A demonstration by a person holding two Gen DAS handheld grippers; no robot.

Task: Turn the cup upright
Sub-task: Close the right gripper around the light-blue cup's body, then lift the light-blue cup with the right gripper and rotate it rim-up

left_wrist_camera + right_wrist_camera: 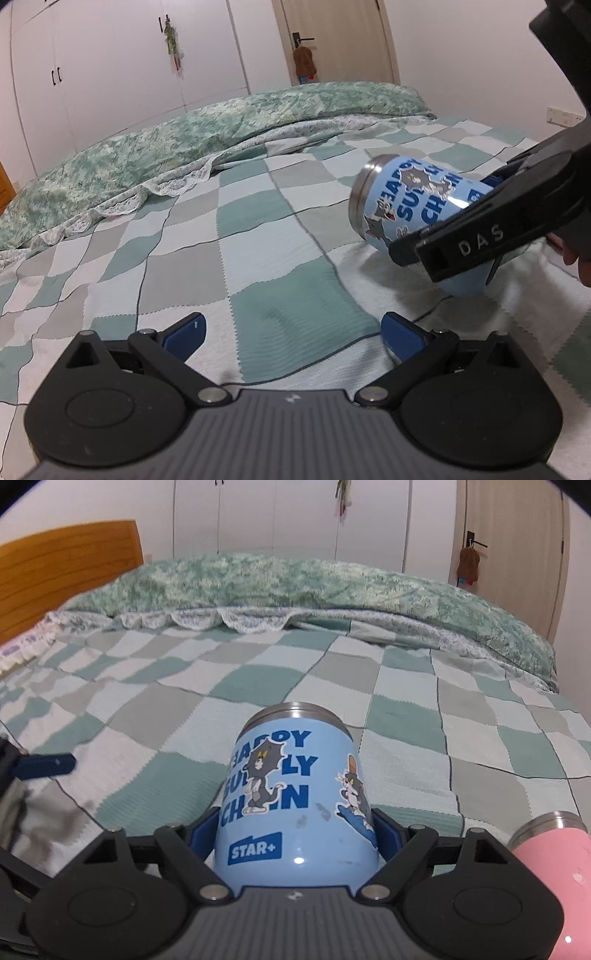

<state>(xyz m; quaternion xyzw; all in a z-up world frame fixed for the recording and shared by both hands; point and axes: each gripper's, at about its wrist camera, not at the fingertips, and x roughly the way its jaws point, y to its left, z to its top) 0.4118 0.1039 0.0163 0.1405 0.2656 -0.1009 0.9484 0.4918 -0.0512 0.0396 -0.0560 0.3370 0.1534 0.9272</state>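
Note:
A light blue cartoon-printed cup [295, 801] with a steel rim lies tilted on its side, gripped between the blue pads of my right gripper [295, 830], rim pointing away from the camera. In the left wrist view the same cup [413, 199] is at the right, rim toward the left, held by the right gripper [480, 225] just above the bedspread. My left gripper [291, 332] is open and empty, low over the bedspread, left of the cup.
A checked green, grey and white bedspread [221, 240] covers the bed. A rolled green quilt [184, 136] lies along the far side. A pink cup [550, 878] lies at the right edge of the right wrist view. A wooden headboard [66, 572] stands at the left.

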